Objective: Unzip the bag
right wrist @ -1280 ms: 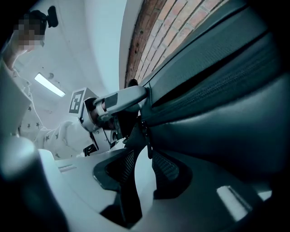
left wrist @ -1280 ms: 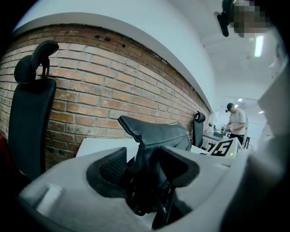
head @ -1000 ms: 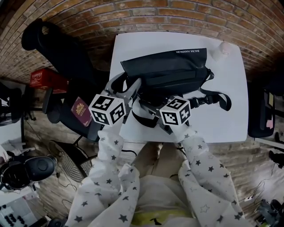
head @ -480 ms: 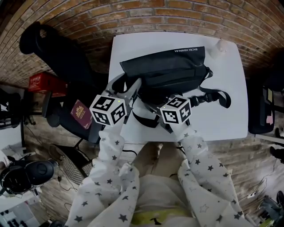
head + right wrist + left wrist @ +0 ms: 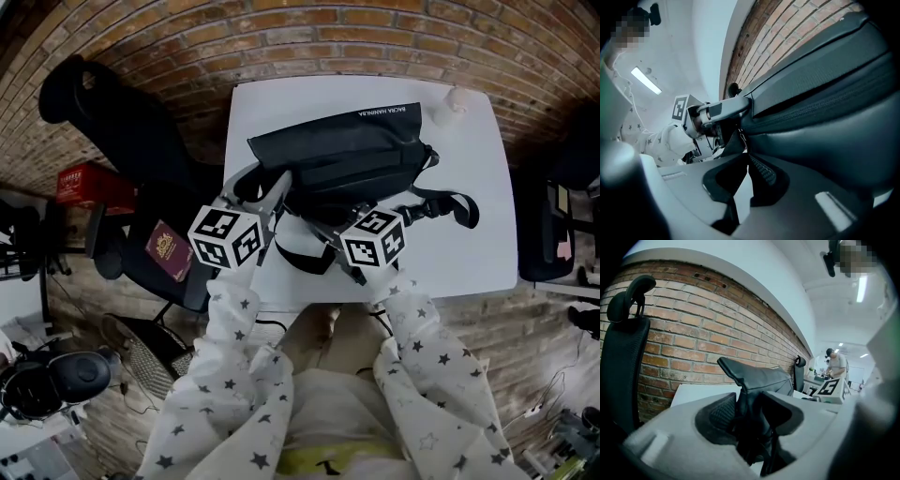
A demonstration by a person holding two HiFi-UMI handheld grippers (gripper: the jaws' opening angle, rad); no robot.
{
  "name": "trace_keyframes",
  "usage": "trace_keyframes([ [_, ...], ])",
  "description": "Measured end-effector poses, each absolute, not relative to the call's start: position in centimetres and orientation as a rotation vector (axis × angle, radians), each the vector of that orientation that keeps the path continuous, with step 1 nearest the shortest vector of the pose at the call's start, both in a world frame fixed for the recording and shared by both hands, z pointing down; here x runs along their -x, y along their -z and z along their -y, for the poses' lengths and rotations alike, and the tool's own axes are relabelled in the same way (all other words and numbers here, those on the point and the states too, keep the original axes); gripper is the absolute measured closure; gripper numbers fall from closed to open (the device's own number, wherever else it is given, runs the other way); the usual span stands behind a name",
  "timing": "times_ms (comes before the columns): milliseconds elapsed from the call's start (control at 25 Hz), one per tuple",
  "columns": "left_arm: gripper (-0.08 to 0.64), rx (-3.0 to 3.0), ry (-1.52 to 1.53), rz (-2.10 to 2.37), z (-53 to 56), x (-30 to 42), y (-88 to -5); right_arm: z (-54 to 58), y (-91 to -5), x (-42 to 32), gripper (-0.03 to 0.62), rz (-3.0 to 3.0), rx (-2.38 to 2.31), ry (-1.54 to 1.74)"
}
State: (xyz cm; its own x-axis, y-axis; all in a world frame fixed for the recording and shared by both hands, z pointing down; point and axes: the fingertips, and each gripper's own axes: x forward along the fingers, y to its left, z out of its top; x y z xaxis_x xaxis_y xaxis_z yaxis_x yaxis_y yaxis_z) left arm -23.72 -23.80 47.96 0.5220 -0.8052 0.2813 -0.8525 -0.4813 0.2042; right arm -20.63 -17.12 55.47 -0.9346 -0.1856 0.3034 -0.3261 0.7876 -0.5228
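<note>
— Where do we find the bag (image 5: pixel 337 155)?
— Black, lying flat on the white table (image 5: pixel 469 253); the zip (image 5: pixel 825 103) looks shut where we see it, its strap (image 5: pixel 448 201) trailing toward four o'clock.

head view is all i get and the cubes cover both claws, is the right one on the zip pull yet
Observer: Yes. In the right gripper view the right claw has just been closing, and its jaws are nearly together on the dark pull tab of the bag.
Operator: and the left claw
Observer: The left claw has just been closing too. The bag's end is between its jaws, and they squeeze it.
Operator: anyone else nearby
Observer: A person stands far off past the bag, seen in the left gripper view.
</note>
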Motion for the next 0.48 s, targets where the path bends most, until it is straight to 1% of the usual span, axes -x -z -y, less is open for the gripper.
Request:
trace_keyframes([
  [480,0.393,-2.462,-0.207,1.369,24.0,23.3,-48.0,17.9,-54.7,18.7,0.576,2.683,-0.443,-0.722],
])
